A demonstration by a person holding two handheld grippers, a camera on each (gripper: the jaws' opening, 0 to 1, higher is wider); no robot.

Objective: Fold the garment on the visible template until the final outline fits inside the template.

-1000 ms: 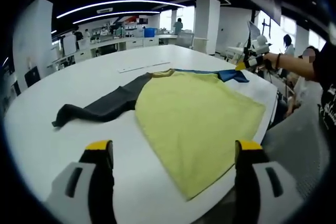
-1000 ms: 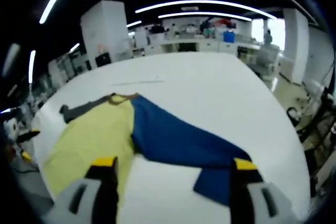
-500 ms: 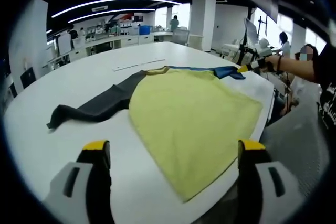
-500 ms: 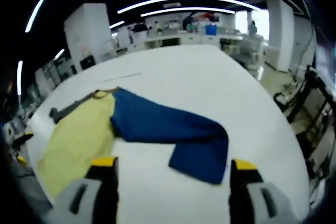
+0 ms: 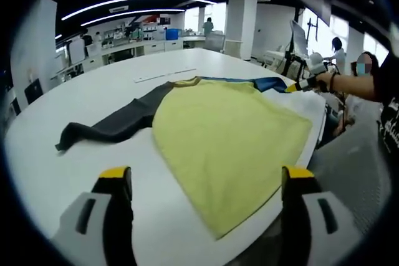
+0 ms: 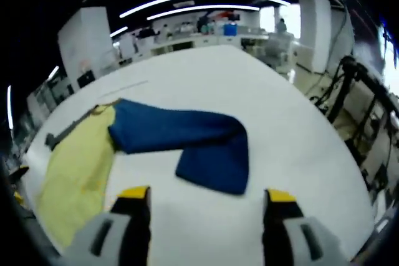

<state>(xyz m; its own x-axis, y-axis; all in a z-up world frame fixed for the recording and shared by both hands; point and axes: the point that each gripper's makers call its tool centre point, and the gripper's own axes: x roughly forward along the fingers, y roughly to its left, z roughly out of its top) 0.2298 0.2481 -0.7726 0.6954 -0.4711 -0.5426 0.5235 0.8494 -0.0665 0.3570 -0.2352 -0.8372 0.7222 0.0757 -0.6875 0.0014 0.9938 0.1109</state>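
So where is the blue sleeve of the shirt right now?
In the right gripper view the blue sleeve lies on the white table, bent over at its end, joined to the yellow body on its left and just ahead of the right gripper.

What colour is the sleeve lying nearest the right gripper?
Dark blue; the sleeve shows best in the right gripper view, bent back on itself.

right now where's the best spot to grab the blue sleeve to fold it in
Probably the blue sleeve at its cuff end, the doubled-back flap nearest the right tool. Come in low from the bare table side: that edge lies free on white surface, while the other end joins the yellow body.
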